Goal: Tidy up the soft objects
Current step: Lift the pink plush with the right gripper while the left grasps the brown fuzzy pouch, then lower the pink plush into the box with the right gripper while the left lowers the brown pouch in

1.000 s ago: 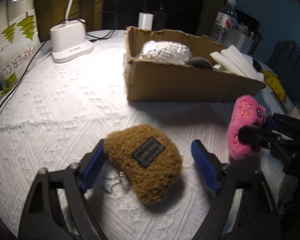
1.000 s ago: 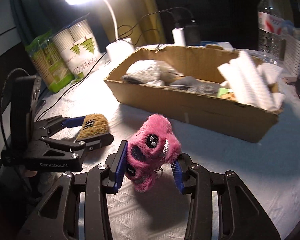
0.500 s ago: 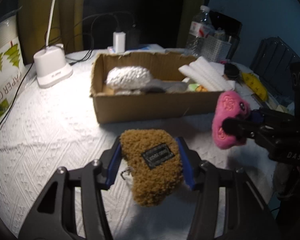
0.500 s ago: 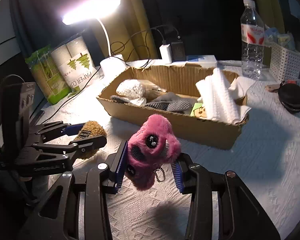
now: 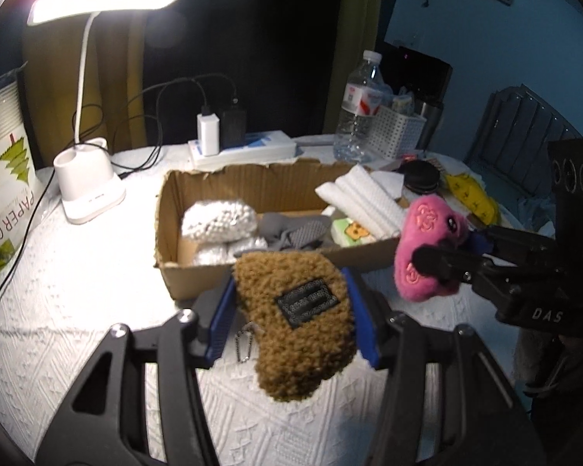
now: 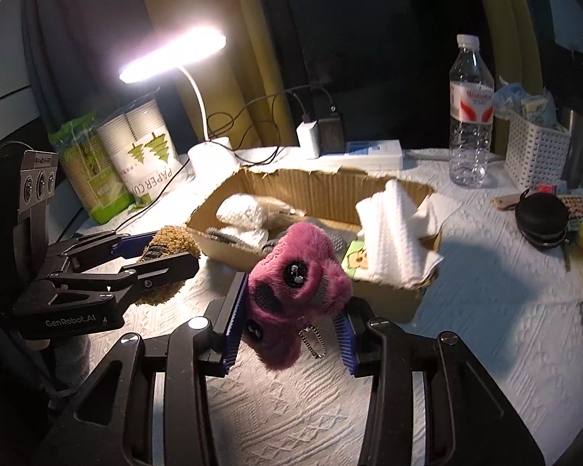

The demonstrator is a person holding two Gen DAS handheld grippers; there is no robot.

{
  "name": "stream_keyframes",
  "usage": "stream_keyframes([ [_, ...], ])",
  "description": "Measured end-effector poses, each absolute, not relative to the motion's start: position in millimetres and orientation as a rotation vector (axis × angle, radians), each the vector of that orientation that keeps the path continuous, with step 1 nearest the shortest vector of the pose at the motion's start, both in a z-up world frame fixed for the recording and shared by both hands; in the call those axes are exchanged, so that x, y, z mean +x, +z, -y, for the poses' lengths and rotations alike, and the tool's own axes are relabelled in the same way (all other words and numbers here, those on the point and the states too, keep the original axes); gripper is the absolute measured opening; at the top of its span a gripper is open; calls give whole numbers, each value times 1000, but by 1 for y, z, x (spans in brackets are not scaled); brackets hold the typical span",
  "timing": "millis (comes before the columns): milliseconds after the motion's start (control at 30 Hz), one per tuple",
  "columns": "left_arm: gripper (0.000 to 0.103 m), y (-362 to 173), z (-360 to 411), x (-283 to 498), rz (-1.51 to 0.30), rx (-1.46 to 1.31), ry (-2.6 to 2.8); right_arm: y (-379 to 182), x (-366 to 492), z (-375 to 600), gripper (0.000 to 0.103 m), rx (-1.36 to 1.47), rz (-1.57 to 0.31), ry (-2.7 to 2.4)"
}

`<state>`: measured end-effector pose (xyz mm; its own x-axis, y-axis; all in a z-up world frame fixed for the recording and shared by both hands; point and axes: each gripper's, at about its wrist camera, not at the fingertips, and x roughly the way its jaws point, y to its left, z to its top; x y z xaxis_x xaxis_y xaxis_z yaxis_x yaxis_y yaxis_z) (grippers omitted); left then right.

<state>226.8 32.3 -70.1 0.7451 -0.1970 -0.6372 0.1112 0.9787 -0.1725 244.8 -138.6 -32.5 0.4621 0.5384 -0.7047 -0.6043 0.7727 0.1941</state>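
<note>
Soft brown fuzzy pouch (image 5: 295, 318) with a dark stitched patch hangs clear of the white textured cloth on the table (image 5: 58, 310), clamped between the blue pads of the left tool (image 5: 293, 314); a small metal ball chain (image 5: 244, 343) dangles from its lower edge. The left tool's jaws have just been closing and now press on both sides of the pouch. Beside it, the right tool (image 6: 289, 316) grips a pink furry plush toy (image 6: 295, 287) with black button eyes, likewise lifted off the table, a chain clasp hanging beneath it. Just behind both toys sits an open brown cardboard box (image 5: 167, 233) holding a white knitted bundle (image 5: 217, 221), grey fabric pieces (image 5: 291, 231) and rolled white towels (image 5: 363, 202). A lit white desk lamp (image 5: 89, 190) stands to the box's left, near a pack of paper cups (image 5: 4, 178). A clear plastic water bottle (image 6: 470, 116) stands behind the box.
</note>
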Motion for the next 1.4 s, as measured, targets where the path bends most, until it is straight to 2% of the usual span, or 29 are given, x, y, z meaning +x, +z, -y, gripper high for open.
stream_keyframes([
  [700,55,-40,-21,270,-637,-81,-185,-11,280,143,43,-76,-765,683],
  [1400,55,-75,-16,326,-703,-111,-196,-39,324,131,43,-74,-815,676],
])
